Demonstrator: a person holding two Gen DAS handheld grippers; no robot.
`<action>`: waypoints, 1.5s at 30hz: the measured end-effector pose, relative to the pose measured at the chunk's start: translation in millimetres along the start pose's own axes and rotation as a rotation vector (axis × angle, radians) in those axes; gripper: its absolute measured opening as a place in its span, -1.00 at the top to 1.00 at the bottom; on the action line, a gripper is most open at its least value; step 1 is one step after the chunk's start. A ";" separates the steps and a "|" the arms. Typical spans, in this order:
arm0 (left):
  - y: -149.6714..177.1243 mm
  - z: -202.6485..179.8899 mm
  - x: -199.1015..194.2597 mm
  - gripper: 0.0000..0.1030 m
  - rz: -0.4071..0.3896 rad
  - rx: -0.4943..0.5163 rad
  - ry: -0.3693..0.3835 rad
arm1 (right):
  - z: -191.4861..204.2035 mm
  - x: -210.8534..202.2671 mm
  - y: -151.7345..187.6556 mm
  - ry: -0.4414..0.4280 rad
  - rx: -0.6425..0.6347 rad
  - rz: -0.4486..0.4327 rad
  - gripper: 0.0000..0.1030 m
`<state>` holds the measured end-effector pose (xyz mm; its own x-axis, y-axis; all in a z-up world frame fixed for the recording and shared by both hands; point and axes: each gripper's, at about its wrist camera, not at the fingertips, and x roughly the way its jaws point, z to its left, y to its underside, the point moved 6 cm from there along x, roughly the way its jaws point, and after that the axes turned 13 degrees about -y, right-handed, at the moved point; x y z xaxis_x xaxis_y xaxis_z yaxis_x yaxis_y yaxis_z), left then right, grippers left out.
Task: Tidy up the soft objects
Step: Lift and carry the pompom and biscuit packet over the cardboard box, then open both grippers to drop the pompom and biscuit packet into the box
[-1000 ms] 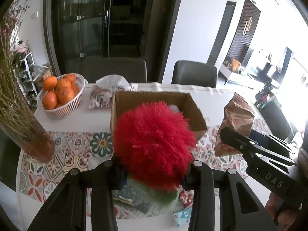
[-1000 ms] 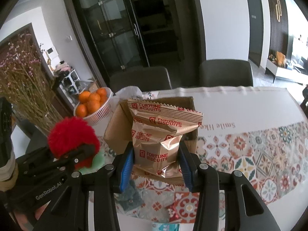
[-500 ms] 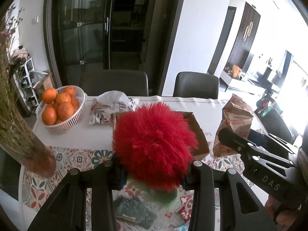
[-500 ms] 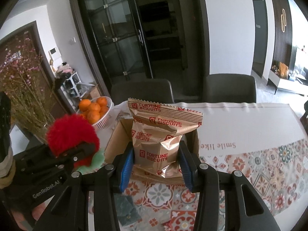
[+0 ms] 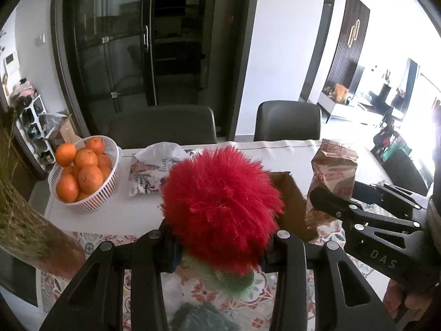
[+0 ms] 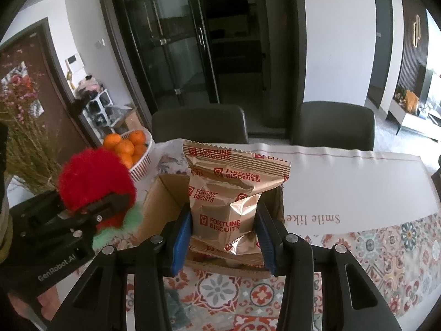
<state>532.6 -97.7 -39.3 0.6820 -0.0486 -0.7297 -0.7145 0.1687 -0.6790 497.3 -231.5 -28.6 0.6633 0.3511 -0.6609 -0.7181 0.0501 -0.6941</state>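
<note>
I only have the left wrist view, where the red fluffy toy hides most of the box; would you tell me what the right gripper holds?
Observer: The right gripper is shut on a gold foil packet printed "Fortune Biscuits".
Operator: Thank you. Where is the packet relative to the cardboard box?
Observer: It is held upright in front of the cardboard box, whose open top shows behind it.
Operator: Is the left gripper near that box too?
Observer: The left gripper, clamped on the red fluffy toy, is just left of the box's left wall.
</note>
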 end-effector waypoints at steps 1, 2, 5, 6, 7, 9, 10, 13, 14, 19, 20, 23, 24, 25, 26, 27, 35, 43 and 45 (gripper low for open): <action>-0.2 -0.3 2.8 0.22 0.005 0.001 -0.001 | -1.7 3.7 -1.0 0.000 0.001 0.008 0.12; -0.7 -0.4 6.6 0.22 0.011 0.002 -0.001 | -3.8 7.5 -1.8 0.001 0.003 0.016 0.12; -1.3 -0.8 21.5 0.22 0.041 0.011 -0.001 | -7.4 20.7 -3.7 -0.010 0.012 0.049 0.12; -0.1 -0.6 27.3 0.22 0.056 0.017 -0.002 | -7.9 25.8 -4.8 -0.013 0.016 0.059 0.12; 0.1 -0.8 31.8 0.22 0.065 0.019 -0.004 | -10.1 32.0 -4.2 -0.016 0.017 0.079 0.12; 1.9 -0.5 42.3 0.22 0.088 0.031 -0.014 | -13.8 42.4 -3.8 -0.010 0.020 0.106 0.12; 3.3 -1.1 47.4 0.22 0.100 0.038 -0.015 | -15.7 46.5 -3.0 -0.008 0.020 0.118 0.12; 7.1 -2.5 59.4 0.22 0.125 0.046 -0.016 | -22.9 59.9 0.6 -0.009 0.034 0.159 0.12; 9.3 -3.1 63.8 0.22 0.138 0.047 -0.010 | -25.3 64.6 1.8 -0.011 0.037 0.172 0.12; 18.0 -5.0 80.0 0.22 0.183 0.043 0.000 | -30.4 81.3 10.1 -0.017 0.052 0.222 0.12; 19.5 -5.7 83.1 0.22 0.193 0.038 0.006 | -31.6 84.5 12.1 -0.019 0.051 0.233 0.12; 24.1 -7.4 93.2 0.22 0.227 0.040 0.015 | -32.3 93.8 17.6 -0.026 0.055 0.263 0.12; 26.2 -8.1 96.8 0.22 0.239 0.040 0.015 | -32.4 95.8 19.2 -0.028 0.055 0.271 0.12; 28.0 -9.1 100.6 0.21 0.252 0.043 0.018 | -32.7 98.8 20.8 -0.027 0.054 0.282 0.12; 30.0 -9.9 103.7 0.21 0.262 0.046 0.021 | -33.6 101.9 22.7 -0.026 0.051 0.292 0.12; 33.1 -10.6 107.5 0.21 0.276 0.049 0.021 | -33.3 103.9 24.0 -0.025 0.049 0.301 0.12; 50.8 -15.9 126.3 0.20 0.351 0.071 0.025 | -37.8 122.8 43.2 -0.025 0.048 0.383 0.12; 59.9 -18.3 136.3 0.04 0.363 0.095 -0.005 | -41.1 141.2 57.2 -0.009 0.039 0.436 0.09; 59.9 -19.6 134.8 -0.07 0.358 0.114 -0.018 | -37.5 140.8 56.8 -0.008 0.008 0.432 0.07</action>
<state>578.7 -113.4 -179.9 0.3953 0.0507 -0.9171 -0.8871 0.2802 -0.3669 557.8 -214.3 -171.7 0.3000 0.3486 -0.8880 -0.9311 -0.0954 -0.3521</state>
